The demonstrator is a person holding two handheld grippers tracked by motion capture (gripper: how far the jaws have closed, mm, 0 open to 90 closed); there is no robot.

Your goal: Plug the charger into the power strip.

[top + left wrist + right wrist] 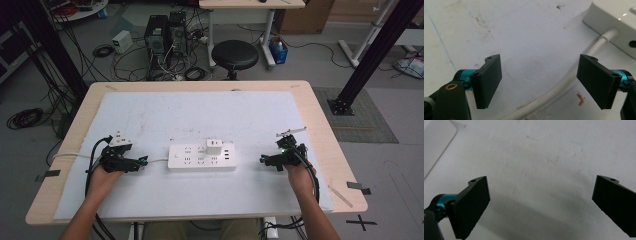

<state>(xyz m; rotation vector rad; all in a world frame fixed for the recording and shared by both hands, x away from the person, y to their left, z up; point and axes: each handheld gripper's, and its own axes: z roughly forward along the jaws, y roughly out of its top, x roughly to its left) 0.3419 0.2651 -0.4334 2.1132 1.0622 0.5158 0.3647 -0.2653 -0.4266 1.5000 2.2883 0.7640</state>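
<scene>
A white power strip (201, 157) lies at the centre of the white sheet (150, 115) covering the bench (320, 115), with a white adapter (214, 147) plugged into its top. The left gripper (142, 162) rests just left of the strip, jaws spread wide over the strip's cable (564, 85). The right gripper (263, 160) sits well to the right, jaws likewise apart and empty.
</scene>
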